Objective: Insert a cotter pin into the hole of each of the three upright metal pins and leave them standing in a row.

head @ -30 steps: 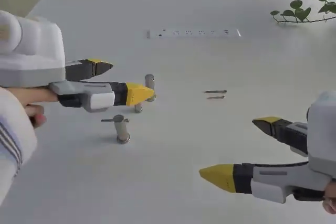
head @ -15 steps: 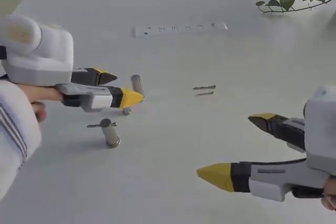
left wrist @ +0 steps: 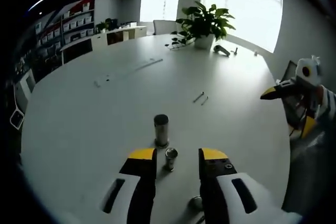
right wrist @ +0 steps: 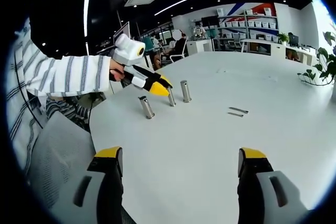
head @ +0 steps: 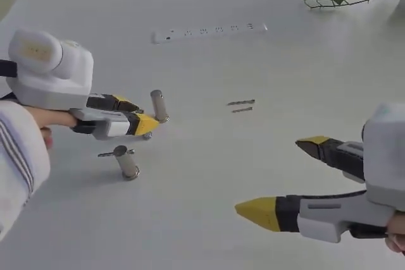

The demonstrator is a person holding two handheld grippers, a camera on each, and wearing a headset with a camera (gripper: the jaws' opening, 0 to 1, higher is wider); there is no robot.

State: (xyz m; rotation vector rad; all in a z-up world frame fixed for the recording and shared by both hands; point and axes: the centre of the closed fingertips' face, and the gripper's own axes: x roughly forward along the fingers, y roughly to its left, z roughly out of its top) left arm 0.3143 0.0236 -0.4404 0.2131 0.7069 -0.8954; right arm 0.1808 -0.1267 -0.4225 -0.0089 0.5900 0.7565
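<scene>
"Narrower now. The white left gripper [head: 144, 114] has drawn its yellow-tipped jaws in from the wider gape of a second ago, and its tip has come back off the far pin. The rest of the drift in the head view is only the headset turning."

"Is it clamped on anything?"

"No. In the left gripper view its jaws stand apart, with the middle upright steel pin [left wrist: 170, 158] between them and a gap on either side. The far bare steel pin [left wrist: 161, 128] stands just beyond it."

"And the right gripper [head: 278, 178]?"

"Its jaws are wide apart and hold nothing. It hovers well short of the two loose thin metal cotter pins [head: 241, 102], which lie side by side on the white table [head: 209, 181]."

"So how far along is it?"

"One of three, I'd say. The nearest steel pin [head: 126, 164] already has an inserted cotter pin [head: 107, 153] through its top. The narrowing looks like the left getting ready to steady the middle pin — the right would then have to fetch a loose one. All three stand in a row."
</scene>
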